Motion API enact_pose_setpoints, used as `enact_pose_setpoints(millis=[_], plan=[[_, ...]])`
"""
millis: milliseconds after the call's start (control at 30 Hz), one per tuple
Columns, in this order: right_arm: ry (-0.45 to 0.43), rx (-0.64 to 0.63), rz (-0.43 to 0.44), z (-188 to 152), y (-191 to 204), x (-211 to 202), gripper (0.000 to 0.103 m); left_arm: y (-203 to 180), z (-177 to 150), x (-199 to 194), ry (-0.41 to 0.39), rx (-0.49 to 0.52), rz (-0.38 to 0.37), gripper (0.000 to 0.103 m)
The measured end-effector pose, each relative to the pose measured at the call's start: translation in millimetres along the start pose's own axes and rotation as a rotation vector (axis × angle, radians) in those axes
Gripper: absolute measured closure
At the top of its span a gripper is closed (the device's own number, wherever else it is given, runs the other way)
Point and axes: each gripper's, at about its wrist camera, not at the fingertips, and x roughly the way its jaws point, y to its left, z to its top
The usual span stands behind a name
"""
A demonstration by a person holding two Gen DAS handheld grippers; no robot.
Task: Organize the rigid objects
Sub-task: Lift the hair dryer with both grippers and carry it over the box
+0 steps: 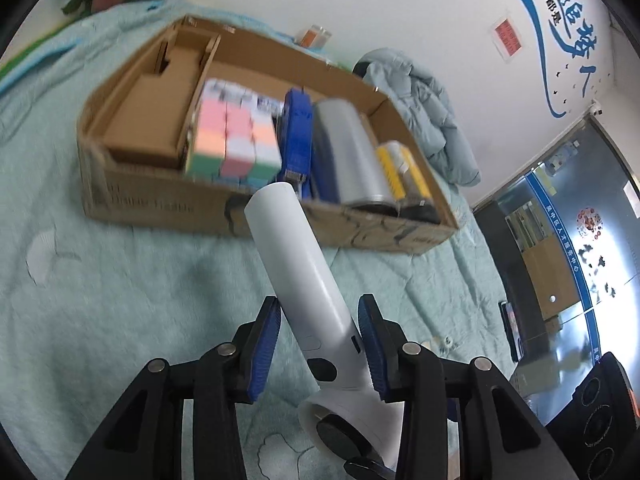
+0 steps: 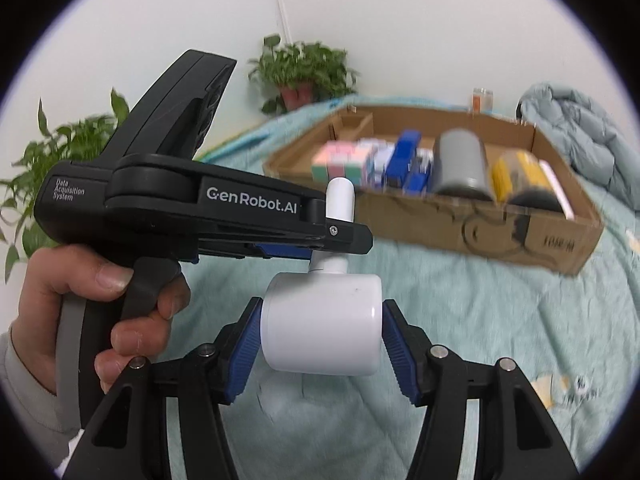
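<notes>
1. The cardboard box (image 1: 168,208) lies on the light green bedspread (image 1: 120,280), and it already contains several rigid things in a row: a pastel cube puzzle (image 1: 234,136) to the left, then a blue stapler (image 1: 298,136), a grey cylinder (image 1: 348,152) and a yellow-and-black item (image 1: 404,172) at the right end.
2. The left compartment of the box, a plain cardboard insert, seems to have nothing in it.
3. One thing is not yet in the box: a white handheld device (image 1: 300,272) with a long handle and a wide round head. It is in the air above the bedspread, on the near side of the box.
4. The left gripper (image 1: 320,344) has its blue pads on both sides of the handle. The right pad touches it; on the left pad I see a small gap, so I cannot tell if the grip is firm.
5. The right gripper (image 2: 322,340) stands with its jaws around the round head of the device; the pads are at its two ends, but blur prevents me from telling real contact.
6. My judgement: the task is mostly done. What is left is to bring the white device over the near wall of the box and lay it inside.
</notes>
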Motion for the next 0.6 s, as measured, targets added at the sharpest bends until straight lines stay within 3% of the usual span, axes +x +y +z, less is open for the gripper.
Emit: enact_pose_setpoints(millis=[333,600], plan=[[-0.103,-0.029,-0.024,54.8,4.4,8.3,0.045,-9.8,74.4,-33.3,-0.074,0.078,0.010,0.067],[-0.121,0.009,-0.012,117.0,6.8,45.4,0.045,9.1,160.8,-45.9,-0.080,0.118,0.048,0.069]])
